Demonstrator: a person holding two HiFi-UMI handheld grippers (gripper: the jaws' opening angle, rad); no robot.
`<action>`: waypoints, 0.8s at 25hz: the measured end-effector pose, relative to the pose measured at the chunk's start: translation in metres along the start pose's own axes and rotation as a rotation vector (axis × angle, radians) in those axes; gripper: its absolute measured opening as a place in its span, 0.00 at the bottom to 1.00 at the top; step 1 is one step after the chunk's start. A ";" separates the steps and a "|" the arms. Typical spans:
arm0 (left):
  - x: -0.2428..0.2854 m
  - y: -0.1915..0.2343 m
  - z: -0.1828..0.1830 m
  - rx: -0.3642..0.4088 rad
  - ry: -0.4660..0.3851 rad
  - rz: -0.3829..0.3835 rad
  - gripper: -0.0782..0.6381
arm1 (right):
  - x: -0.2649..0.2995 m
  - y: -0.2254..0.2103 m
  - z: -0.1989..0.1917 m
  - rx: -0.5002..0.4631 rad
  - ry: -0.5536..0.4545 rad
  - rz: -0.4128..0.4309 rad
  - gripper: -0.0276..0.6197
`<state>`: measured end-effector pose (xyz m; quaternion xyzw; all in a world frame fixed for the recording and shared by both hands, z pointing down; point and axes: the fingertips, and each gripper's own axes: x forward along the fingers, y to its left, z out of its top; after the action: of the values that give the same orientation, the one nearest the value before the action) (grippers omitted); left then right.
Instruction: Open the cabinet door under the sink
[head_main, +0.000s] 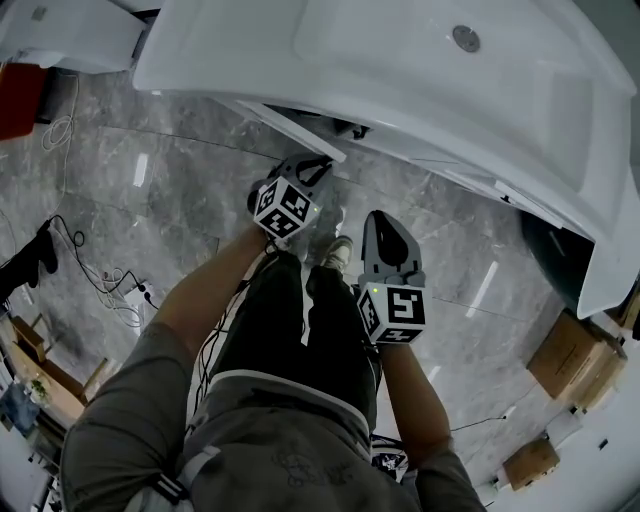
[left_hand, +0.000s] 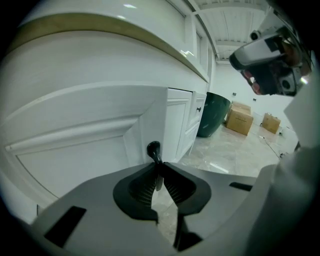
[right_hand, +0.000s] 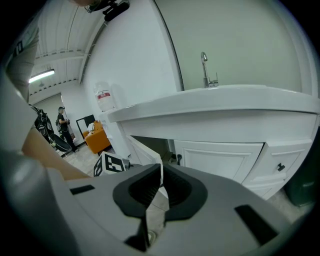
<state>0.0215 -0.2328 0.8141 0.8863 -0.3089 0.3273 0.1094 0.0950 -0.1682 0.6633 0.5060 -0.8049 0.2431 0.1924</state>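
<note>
The white cabinet door (left_hand: 75, 150) under the sink stands swung partly out from the cabinet, and its top edge (head_main: 296, 129) shows below the counter in the head view. My left gripper (left_hand: 159, 169) is shut on the door's small black knob (left_hand: 153, 149), with the knob's stem between the pads. In the head view the left gripper (head_main: 314, 166) reaches up to that door edge. My right gripper (head_main: 384, 219) hangs apart, right of the door, its jaws shut with nothing between them. From the right gripper view (right_hand: 161, 173), the open door (right_hand: 141, 154) and the dark cabinet inside show.
The white sink counter (head_main: 420, 90) overhangs the cabinet, with a faucet (right_hand: 207, 70) on it. A neighbouring door carries a knob (right_hand: 179, 159); a drawer knob (right_hand: 281, 167) sits further right. A dark green bin (left_hand: 213, 114) and cardboard boxes (left_hand: 239, 120) stand on the marble floor. Cables (head_main: 110, 285) lie at the left.
</note>
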 end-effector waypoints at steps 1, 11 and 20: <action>-0.004 -0.003 -0.004 0.000 -0.003 -0.008 0.18 | 0.000 0.005 0.000 -0.003 0.004 0.008 0.10; -0.043 -0.022 -0.035 -0.003 -0.020 -0.029 0.18 | 0.005 0.058 -0.007 -0.023 0.067 0.093 0.10; -0.098 -0.027 -0.083 -0.015 -0.009 -0.001 0.18 | 0.017 0.101 -0.002 -0.084 0.107 0.187 0.10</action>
<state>-0.0624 -0.1321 0.8145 0.8871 -0.3114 0.3208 0.1150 -0.0031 -0.1416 0.6546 0.4063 -0.8467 0.2527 0.2326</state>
